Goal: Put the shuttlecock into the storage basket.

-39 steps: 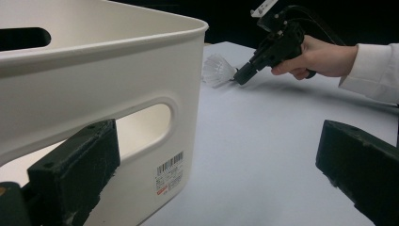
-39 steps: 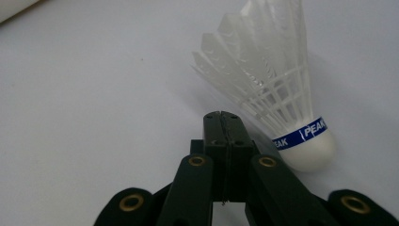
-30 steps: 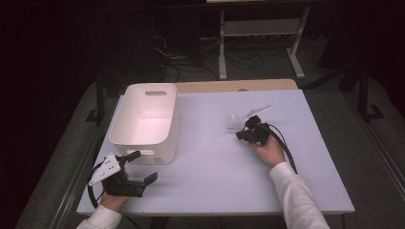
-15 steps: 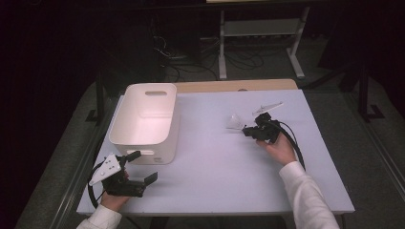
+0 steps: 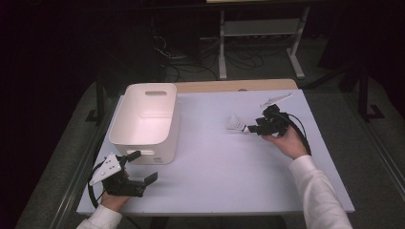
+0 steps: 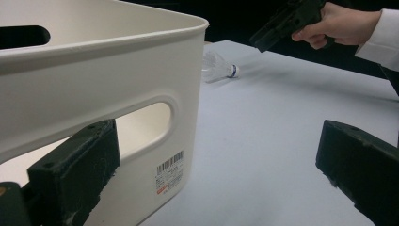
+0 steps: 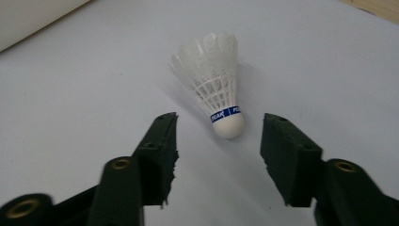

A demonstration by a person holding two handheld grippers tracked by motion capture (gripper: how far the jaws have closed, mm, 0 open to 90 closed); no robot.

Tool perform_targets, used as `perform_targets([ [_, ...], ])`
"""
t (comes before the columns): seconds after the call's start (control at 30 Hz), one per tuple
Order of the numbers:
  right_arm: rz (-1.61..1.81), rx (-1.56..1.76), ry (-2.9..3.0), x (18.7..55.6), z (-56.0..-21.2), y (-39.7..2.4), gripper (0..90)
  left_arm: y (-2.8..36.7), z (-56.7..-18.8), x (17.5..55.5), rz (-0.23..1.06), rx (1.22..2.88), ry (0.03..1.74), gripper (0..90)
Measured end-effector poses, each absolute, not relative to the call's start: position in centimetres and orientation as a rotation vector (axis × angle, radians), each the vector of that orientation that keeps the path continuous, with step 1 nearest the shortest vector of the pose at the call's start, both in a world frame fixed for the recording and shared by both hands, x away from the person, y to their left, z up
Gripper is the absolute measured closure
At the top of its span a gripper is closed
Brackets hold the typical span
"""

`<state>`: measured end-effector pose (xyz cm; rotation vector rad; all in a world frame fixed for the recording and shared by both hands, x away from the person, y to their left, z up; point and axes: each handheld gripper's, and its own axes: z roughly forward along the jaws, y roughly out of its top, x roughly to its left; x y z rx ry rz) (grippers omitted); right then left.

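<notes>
A white shuttlecock with a blue band lies on its side on the white table, cork end toward my right gripper. In the right gripper view the shuttlecock rests with its cork just ahead of the open jaws, and my right gripper holds nothing. My left gripper stands open at the table's front left, beside the near wall of the white bin. The left gripper view shows that bin close up, one jaw against its handle side, and the shuttlecock far off.
The bin is empty, with handle cut-outs and a barcode label. A metal stand and cables lie on the dark floor beyond the table. A wooden strip runs along the table's far edge.
My right gripper has drawn back to the right and lifted slightly. The shuttlecock now lies free on the table in front of its open jaws. My left gripper has not moved.
</notes>
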<state>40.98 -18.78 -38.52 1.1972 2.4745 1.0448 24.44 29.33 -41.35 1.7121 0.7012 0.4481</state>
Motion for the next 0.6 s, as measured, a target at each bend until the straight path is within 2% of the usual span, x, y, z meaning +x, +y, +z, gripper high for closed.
perform_targets([
  [0.07, 1.040, 1.187, 2.482, 41.3, -38.3, -18.9, 34.9, 29.3, -41.4, 24.4, 0.448, 1.713, 0.702, 0.0],
  [0.17, 1.009, 1.233, 2.514, 41.9, -38.1, -18.9, 17.8, 29.3, -41.4, 24.4, 0.449, 1.713, 0.702, 0.0],
  [0.23, 0.989, 1.205, 2.522, 42.2, -37.9, -18.9, 13.4, 29.4, -41.4, 24.4, 0.449, 1.714, 0.702, 0.0],
  [0.33, 1.029, 1.196, 2.528, 42.6, -37.3, -19.2, 11.5, 29.4, -41.4, 24.5, 0.452, 1.717, 0.699, 0.0],
  [0.43, 1.018, 1.192, 2.537, 43.1, -36.8, -19.4, 2.6, 29.4, -41.4, 24.5, 0.450, 1.715, 0.702, 0.0],
  [0.6, 1.043, 1.188, 2.547, 43.7, -36.2, -19.8, 0.0, 29.4, -41.4, 24.5, 0.448, 1.713, 0.703, 0.0],
])
